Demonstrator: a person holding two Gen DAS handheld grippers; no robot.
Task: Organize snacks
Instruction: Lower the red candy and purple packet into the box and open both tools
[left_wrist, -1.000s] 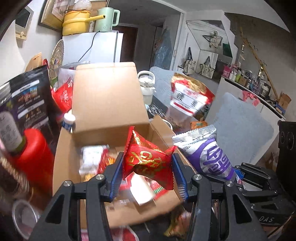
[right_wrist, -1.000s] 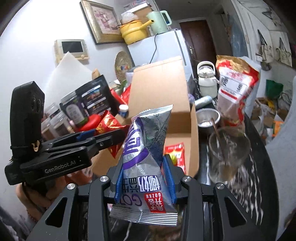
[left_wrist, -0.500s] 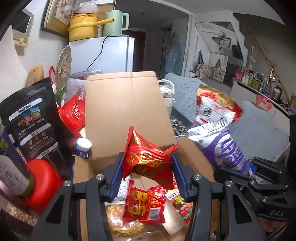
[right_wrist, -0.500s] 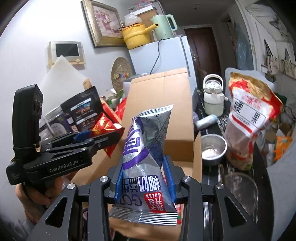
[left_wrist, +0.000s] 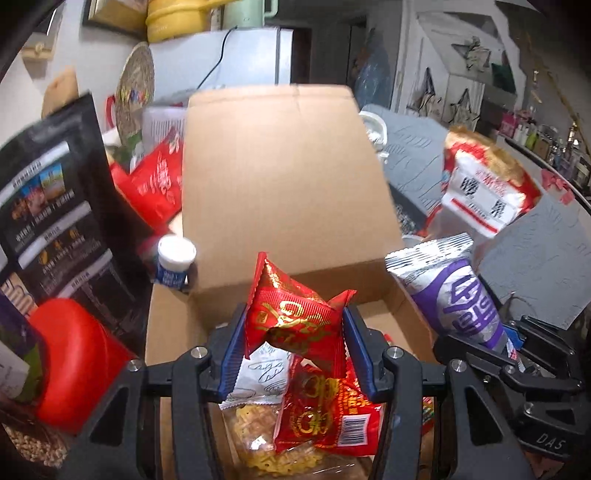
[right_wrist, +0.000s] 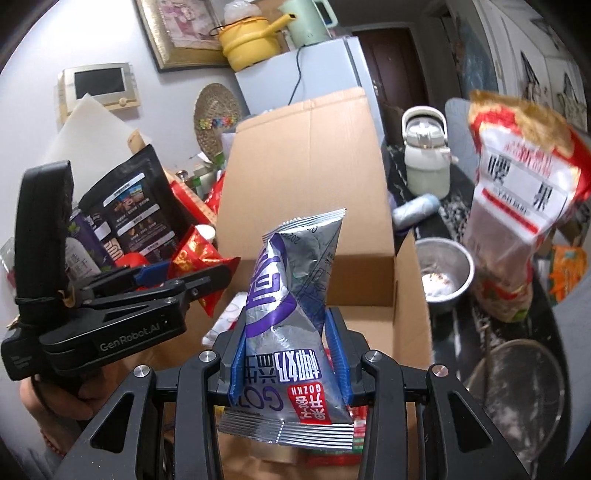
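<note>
Metal bowl, kettle, perhaps strainer.

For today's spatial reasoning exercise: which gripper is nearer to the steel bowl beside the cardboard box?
Right. The right gripper, shut on the purple-silver packet, sits left of the steel bowl. The left gripper, shut on the red packet, lies farther left, across the cardboard box.

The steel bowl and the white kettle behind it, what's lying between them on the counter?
In the right wrist view, a small pale bottle lies on its side between the steel bowl and the white kettle.
</note>
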